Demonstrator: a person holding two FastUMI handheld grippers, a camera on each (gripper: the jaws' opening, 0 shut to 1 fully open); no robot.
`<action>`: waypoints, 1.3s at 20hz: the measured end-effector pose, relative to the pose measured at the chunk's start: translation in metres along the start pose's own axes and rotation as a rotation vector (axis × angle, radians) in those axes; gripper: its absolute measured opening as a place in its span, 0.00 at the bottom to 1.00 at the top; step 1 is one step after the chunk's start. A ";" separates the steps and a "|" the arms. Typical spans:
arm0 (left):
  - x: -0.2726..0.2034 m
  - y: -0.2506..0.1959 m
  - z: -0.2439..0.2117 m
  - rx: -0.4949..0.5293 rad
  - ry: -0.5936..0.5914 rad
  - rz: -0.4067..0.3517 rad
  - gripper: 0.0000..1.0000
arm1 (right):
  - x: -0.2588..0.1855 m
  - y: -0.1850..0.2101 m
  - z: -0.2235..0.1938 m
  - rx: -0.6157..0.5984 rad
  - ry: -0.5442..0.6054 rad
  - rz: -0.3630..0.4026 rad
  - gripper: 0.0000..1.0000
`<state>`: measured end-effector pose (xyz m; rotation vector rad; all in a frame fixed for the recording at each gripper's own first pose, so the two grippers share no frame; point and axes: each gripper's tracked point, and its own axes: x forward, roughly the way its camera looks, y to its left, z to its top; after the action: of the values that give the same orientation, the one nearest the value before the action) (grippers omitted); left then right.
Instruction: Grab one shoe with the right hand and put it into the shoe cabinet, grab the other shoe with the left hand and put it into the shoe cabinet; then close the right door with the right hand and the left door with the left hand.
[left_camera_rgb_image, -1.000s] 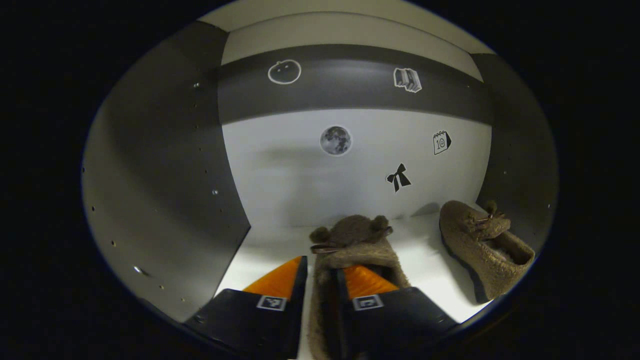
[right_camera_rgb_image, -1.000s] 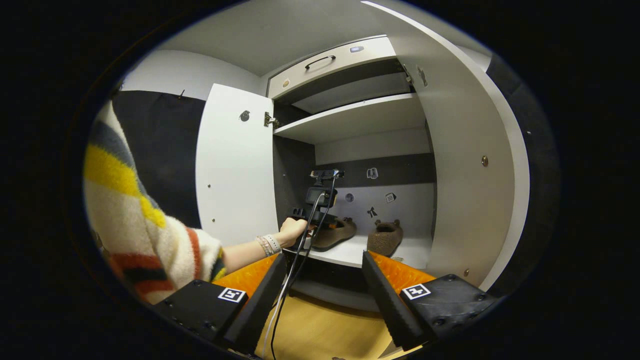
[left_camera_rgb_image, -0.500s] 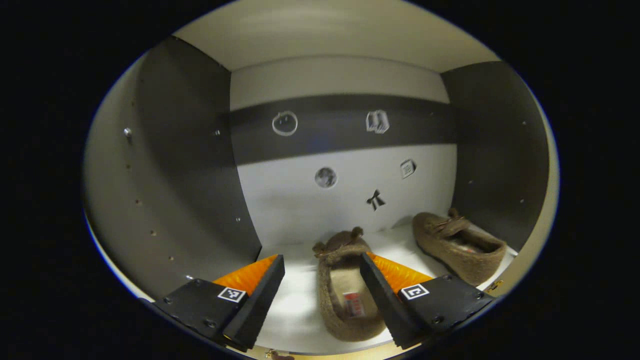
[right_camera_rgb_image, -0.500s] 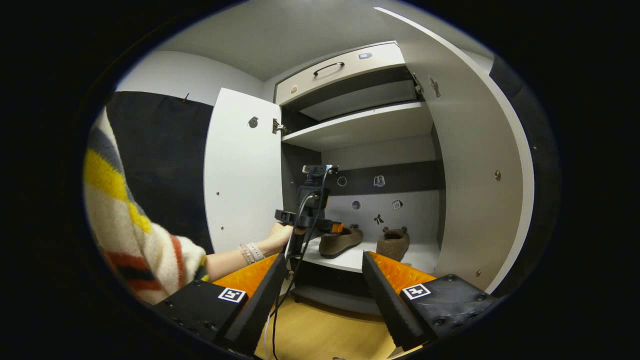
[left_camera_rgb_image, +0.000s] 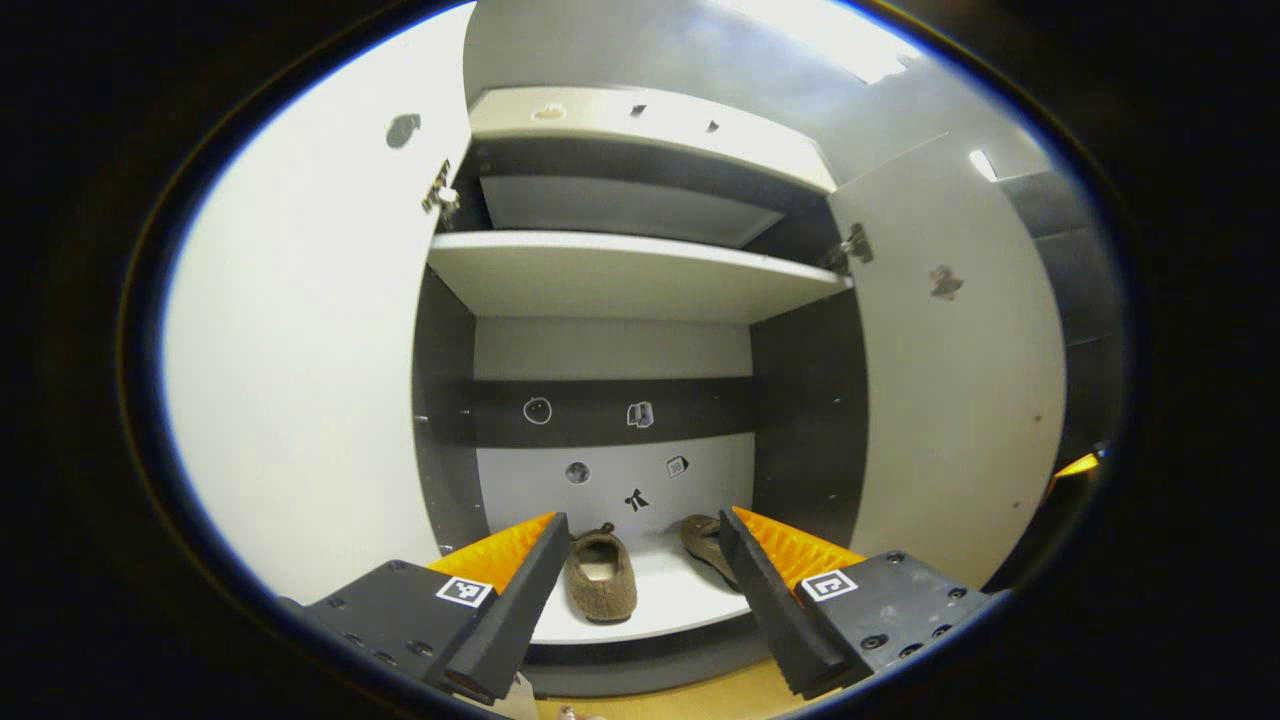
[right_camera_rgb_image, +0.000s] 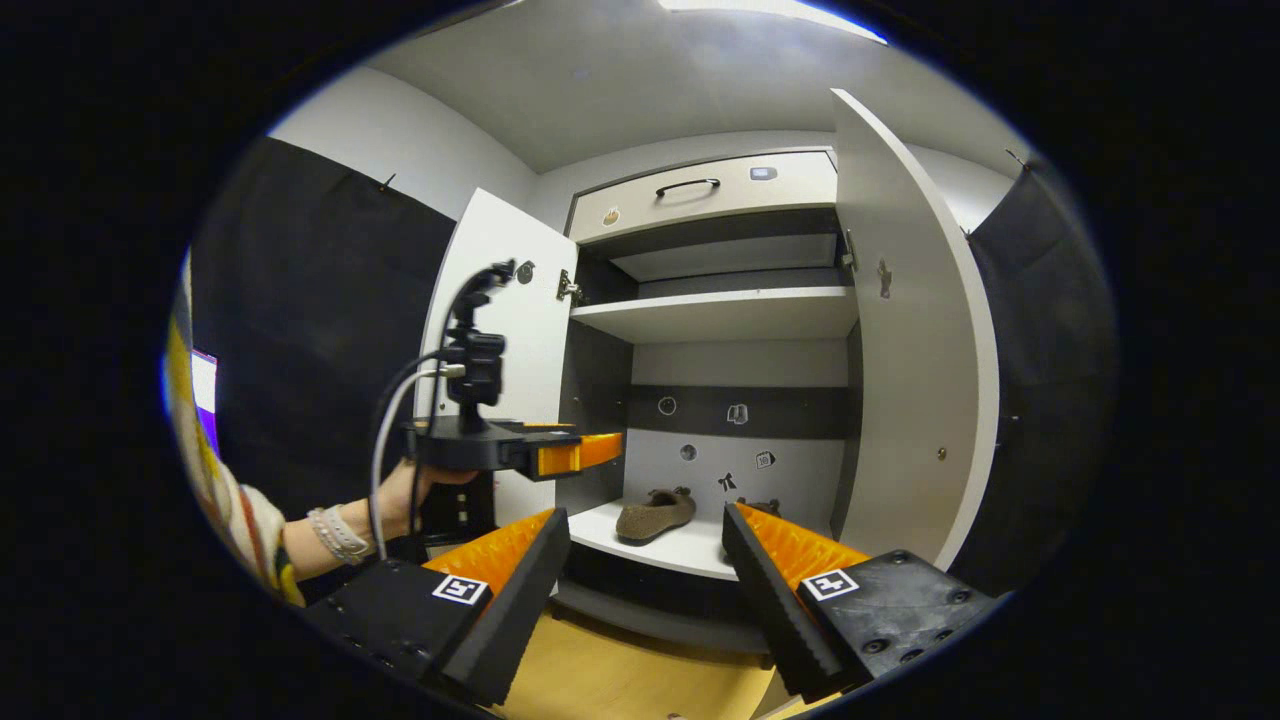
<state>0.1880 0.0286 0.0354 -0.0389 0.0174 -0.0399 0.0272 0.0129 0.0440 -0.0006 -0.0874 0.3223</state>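
Here, at the bottom of the left gripper view, the left gripper (left_camera_rgb_image: 640, 610) shows its two fingers (left_camera_rgb_image: 515, 600) spread wide with nothing between them. Through the gap, farther in, the left shoe (left_camera_rgb_image: 600, 585) lies on the lower shelf (left_camera_rgb_image: 665, 605) of the shoe cabinet (left_camera_rgb_image: 640, 280), its toe pointing to the back wall. The right shoe (left_camera_rgb_image: 705, 545) lies just beside it, toward the lower right, partly hidden by a finger. On the back wall above the shoes sit small stickers (left_camera_rgb_image: 633, 498). The left door (left_camera_rgb_image: 310, 380) stands open across the left of the frame and the right door (left_camera_rgb_image: 950, 370) stands open at the right. An upper shelf (left_camera_rgb_image: 630, 275) crosses the middle of the frame.

In the right gripper view, the right gripper (right_camera_rgb_image: 645, 600) sits at the bottom, fingers (right_camera_rgb_image: 775, 590) likewise spread apart and empty. A yellowish wooden floor (right_camera_rgb_image: 620, 680) shows between them. At centre left, a hand (right_camera_rgb_image: 410, 490) with a beaded wristband and a striped sleeve (right_camera_rgb_image: 235, 520) holds the left gripper (right_camera_rgb_image: 600, 452) level in front of the open left door (right_camera_rgb_image: 500, 350); a cable (right_camera_rgb_image: 385, 440) loops from it. Whether its fingers are apart cannot be told from this side. Beyond, the left shoe (right_camera_rgb_image: 655, 512) rests on the lower shelf (right_camera_rgb_image: 670, 545), and the right shoe (right_camera_rgb_image: 760, 506) peeks out behind a finger. The right door (right_camera_rgb_image: 915, 350) stands open at the right. A drawer (right_camera_rgb_image: 700, 195) with a dark handle tops the shoe cabinet (right_camera_rgb_image: 720, 310).
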 end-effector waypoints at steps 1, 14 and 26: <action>-0.021 -0.005 0.007 -0.003 -0.012 -0.017 0.99 | -0.004 -0.004 0.003 -0.005 -0.003 -0.016 0.98; -0.161 -0.020 0.041 -0.046 -0.029 -0.071 0.96 | -0.096 -0.197 0.021 -0.052 0.007 -0.439 0.97; -0.161 -0.015 0.035 -0.066 -0.009 0.100 0.97 | -0.036 -0.214 -0.019 0.048 0.090 -0.200 0.96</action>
<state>0.0273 0.0217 0.0738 -0.1038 0.0115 0.0610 0.0627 -0.2011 0.0255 0.0410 0.0093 0.1238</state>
